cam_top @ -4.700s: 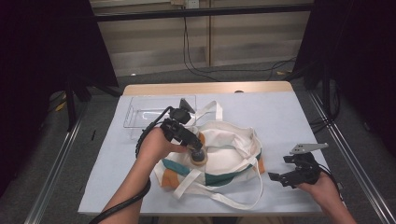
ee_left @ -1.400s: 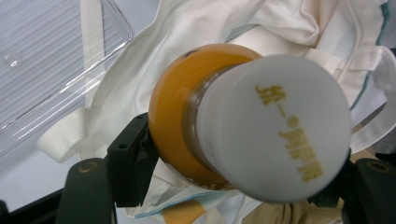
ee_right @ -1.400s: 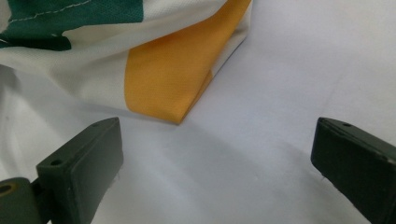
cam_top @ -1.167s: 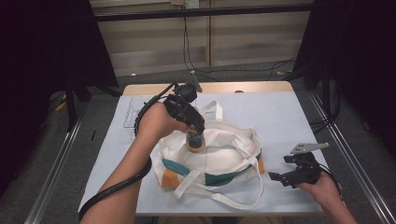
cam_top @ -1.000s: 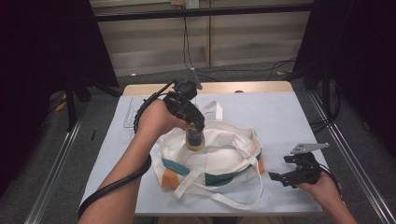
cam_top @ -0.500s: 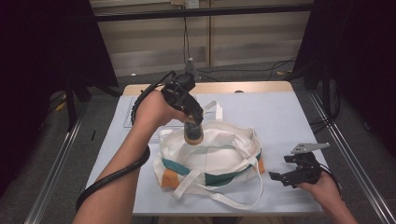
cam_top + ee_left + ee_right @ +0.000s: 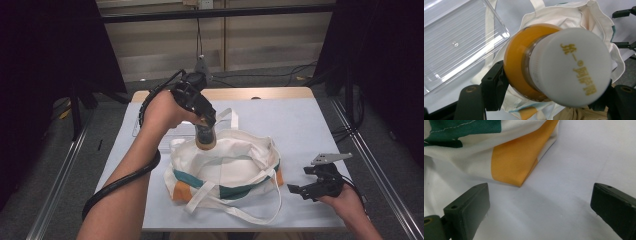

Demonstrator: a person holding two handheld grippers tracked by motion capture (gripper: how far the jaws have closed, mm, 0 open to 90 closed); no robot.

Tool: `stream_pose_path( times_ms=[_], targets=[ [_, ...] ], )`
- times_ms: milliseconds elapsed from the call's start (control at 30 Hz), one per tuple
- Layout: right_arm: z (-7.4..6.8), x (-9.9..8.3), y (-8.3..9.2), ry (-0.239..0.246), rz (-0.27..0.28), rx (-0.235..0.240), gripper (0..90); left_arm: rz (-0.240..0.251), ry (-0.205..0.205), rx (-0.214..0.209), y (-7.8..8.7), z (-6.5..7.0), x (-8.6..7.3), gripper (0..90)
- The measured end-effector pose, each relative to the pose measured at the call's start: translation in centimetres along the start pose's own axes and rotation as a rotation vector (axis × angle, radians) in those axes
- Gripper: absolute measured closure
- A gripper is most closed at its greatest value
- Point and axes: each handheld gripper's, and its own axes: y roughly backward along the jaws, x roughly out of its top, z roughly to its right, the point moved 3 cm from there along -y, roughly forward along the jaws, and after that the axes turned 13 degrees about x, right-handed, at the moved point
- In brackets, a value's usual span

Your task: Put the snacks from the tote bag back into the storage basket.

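Observation:
My left gripper [image 7: 206, 126] is shut on a bottle [image 7: 205, 138] of orange drink with a white cap [image 7: 571, 67]. It holds the bottle cap-up over the far rim of a white tote bag [image 7: 225, 165]. In the left gripper view the black jaws press on both sides of the bottle [image 7: 516, 57], and the bag [image 7: 594, 17] lies below. The bag has green and orange patches and long straps, and it lies open on the table. My right gripper [image 7: 298, 180] rests open near the table's front right. Nothing is between its jaws [image 7: 539, 205], and the bag's orange corner [image 7: 511, 162] lies just ahead.
A clear plastic tray [image 7: 456, 42] lies on the table to the far left of the bag, partly behind my left hand [image 7: 165, 107]. The pale blue table top [image 7: 300, 125] is bare at the far right. Dark curtains and cables surround the table.
My left gripper has lifted the bottle up out of the bag and carried it a little toward the bag's far rim. The right gripper has stayed still.

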Motion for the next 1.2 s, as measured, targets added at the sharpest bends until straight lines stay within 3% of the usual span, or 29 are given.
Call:
stream_pose_path(
  times_ms=[467, 1200],
  targets=[
    [-0.1, 0.0, 0.0, 0.004, 0.003, -0.002, 2.2, 0.002, 0.028, 0.013, 0.3, -0.7, 0.8, 30.9],
    [-0.1, 0.0, -0.1, 0.006, -0.001, 0.0, 2.2, -0.003, 0.097, 0.034, -0.5, -3.0, 1.4, 30.9]
  ],
)
